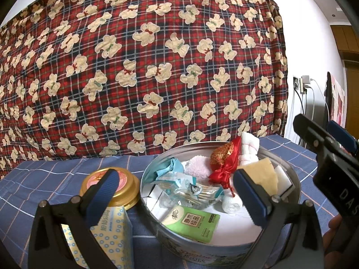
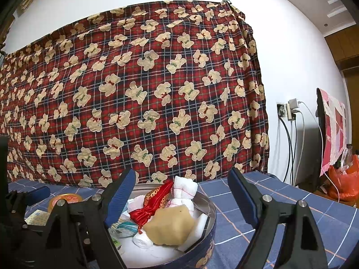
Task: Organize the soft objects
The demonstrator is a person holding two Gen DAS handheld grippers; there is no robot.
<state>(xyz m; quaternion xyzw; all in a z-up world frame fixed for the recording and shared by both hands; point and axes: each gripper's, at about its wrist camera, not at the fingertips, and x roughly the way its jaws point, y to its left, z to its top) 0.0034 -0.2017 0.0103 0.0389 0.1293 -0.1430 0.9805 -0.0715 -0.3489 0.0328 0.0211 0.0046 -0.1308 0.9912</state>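
Note:
A round metal tin (image 1: 297,185) stands on the blue checked cloth and holds soft items: a red satin pouch (image 1: 224,168), a rolled white cloth (image 1: 249,149), a pink towel (image 1: 198,167), a beige sponge (image 1: 264,174), a green tissue pack (image 1: 193,220) and wrapped packets (image 1: 186,188). My left gripper (image 1: 177,192) is open and empty, low over the tin's near side. In the right wrist view the tin (image 2: 211,210) lies under my open, empty right gripper (image 2: 182,196), with the pouch (image 2: 152,206), the sponge (image 2: 170,226) and the white cloth (image 2: 185,189) between its fingers.
A gold-lidded jar (image 1: 125,189) and a yellow-blue tissue pack (image 1: 112,231) sit left of the tin. A red plaid bear-print blanket (image 1: 143,67) hangs behind. My right gripper shows at the left wrist view's right edge (image 1: 325,139). Wall sockets and cables (image 2: 291,116) are at right.

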